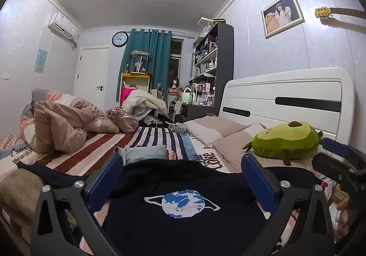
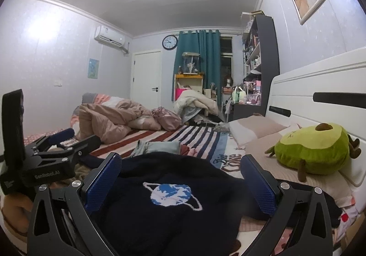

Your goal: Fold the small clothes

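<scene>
While spread wide above the dark sweater (image 1: pixel 183 221) on the bed (image 1: pixel 160 137), left tongs (image 1: pixel 183 178) and right tongs (image 2: pixel 180 178), both gripping nothing.

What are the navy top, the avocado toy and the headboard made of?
Navy top: knit, probably; its planet motif has stepped, pixel-like edges, matte. Avocado toy: plush, soft fuzzy surface. Headboard: smooth glossy white panel, likely painted board; hard to confirm.

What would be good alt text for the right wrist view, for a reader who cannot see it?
An open right gripper hovers over a dark navy sweater with a blue planet design, spread on a striped bed. The left gripper is at the left edge; an avocado plush toy lies by the white headboard.
</scene>
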The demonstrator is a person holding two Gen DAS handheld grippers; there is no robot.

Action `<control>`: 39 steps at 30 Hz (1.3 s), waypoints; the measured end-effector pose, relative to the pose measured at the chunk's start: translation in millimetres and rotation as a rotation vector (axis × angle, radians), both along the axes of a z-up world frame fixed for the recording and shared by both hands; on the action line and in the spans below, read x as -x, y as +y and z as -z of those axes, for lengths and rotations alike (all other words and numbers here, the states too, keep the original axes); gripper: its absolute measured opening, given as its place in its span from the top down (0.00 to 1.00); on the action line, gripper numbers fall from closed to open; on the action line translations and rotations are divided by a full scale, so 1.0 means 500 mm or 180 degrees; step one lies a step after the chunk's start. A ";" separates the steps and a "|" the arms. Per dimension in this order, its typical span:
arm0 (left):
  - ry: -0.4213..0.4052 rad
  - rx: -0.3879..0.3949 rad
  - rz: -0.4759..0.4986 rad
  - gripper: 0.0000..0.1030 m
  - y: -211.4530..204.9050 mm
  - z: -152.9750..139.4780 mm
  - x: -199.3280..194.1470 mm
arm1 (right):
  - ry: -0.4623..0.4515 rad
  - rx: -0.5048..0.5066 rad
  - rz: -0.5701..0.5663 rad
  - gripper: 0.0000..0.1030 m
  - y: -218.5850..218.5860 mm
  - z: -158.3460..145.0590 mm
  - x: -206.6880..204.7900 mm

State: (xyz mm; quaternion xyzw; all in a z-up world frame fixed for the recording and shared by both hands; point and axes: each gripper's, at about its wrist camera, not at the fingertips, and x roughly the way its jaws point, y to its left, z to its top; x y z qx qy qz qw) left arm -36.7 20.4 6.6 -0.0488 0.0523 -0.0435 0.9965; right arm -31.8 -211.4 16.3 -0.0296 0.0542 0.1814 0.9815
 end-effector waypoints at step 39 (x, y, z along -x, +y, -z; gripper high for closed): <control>0.0337 -0.0163 -0.0288 0.01 -0.017 0.043 -0.150 | 0.0222 -0.0036 -0.0068 0.00 -0.017 0.047 -0.170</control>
